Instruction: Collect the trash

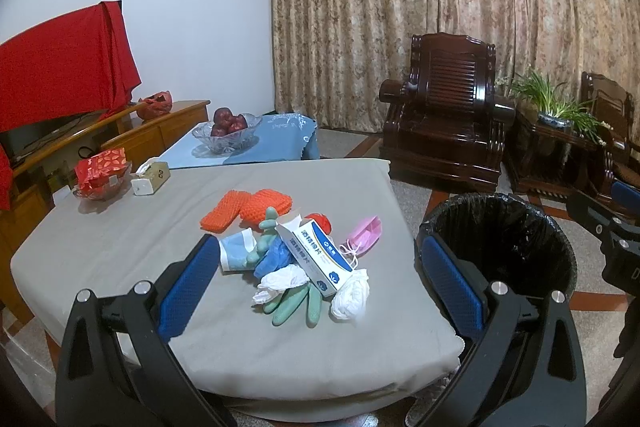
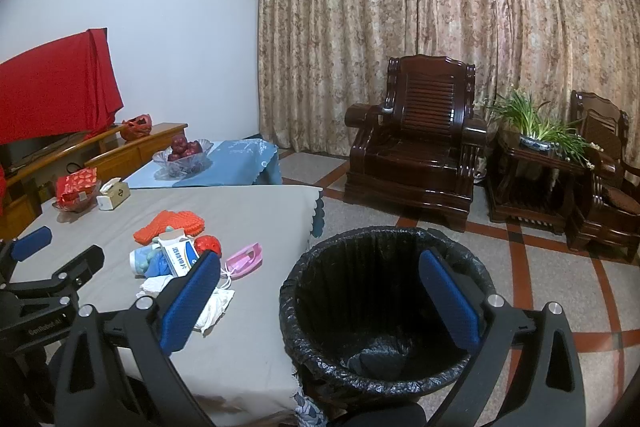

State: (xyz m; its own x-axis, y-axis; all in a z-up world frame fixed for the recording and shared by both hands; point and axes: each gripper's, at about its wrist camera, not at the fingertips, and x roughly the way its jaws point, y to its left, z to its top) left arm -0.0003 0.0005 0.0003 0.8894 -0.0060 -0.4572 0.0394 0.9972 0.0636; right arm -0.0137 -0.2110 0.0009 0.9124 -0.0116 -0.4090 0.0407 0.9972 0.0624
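Your grey-clothed counter (image 1: 120, 239) stood before floral curtains (image 1: 440, 7). The trash pile (image 1: 296, 251) lay left of the black-lined bin (image 2: 384, 307), ahead of your left hand-held gripper (image 1: 320, 283); both hand-held grippers were released, right (image 2: 320, 303) over the bin.

A home living room: carved wooden armchair (image 2: 416, 143), floral curtains (image 2: 440, 19), fruit bowl (image 2: 180, 157), TV cabinet (image 2: 120, 151), potted plant (image 2: 536, 131).

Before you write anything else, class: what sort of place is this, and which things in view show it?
Most likely a home living room. A carved wooden armchair stands before floor-length patterned curtains, and a bowl of apples sits on a low table.
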